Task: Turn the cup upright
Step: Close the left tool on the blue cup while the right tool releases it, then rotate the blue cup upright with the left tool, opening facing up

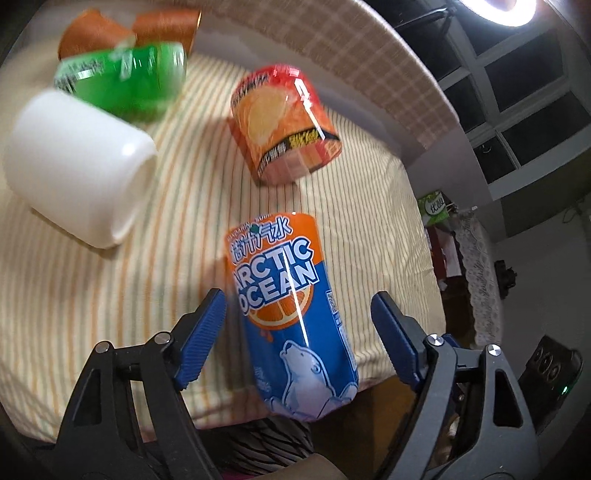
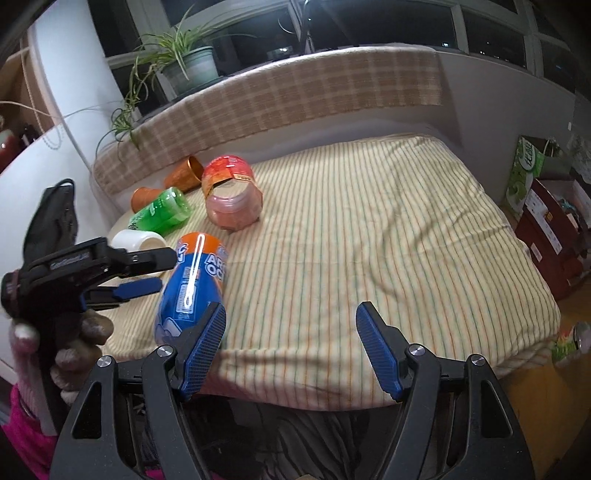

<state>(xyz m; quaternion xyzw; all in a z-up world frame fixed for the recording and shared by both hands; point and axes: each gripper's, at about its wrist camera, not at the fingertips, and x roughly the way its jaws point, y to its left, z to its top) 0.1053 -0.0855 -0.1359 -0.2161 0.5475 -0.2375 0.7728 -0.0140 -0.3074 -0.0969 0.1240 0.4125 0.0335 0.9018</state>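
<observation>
A blue and orange "Arctic Ocean" cup (image 1: pixel 291 314) lies on its side near the front edge of the striped table; it also shows in the right wrist view (image 2: pixel 192 284). My left gripper (image 1: pixel 299 325) is open, its blue fingers on either side of the cup and apart from it; it shows from the side in the right wrist view (image 2: pixel 147 271). My right gripper (image 2: pixel 291 332) is open and empty, just right of the cup, above the table's front edge.
A white cup (image 1: pixel 77 166), a green cup (image 1: pixel 125 77), an orange-red cup (image 1: pixel 284 122) and two copper cups (image 1: pixel 162 26) lie on their sides on the striped cloth (image 2: pixel 369 240). A padded checked ledge (image 2: pixel 295 96) runs behind. Boxes (image 2: pixel 546 236) stand to the right.
</observation>
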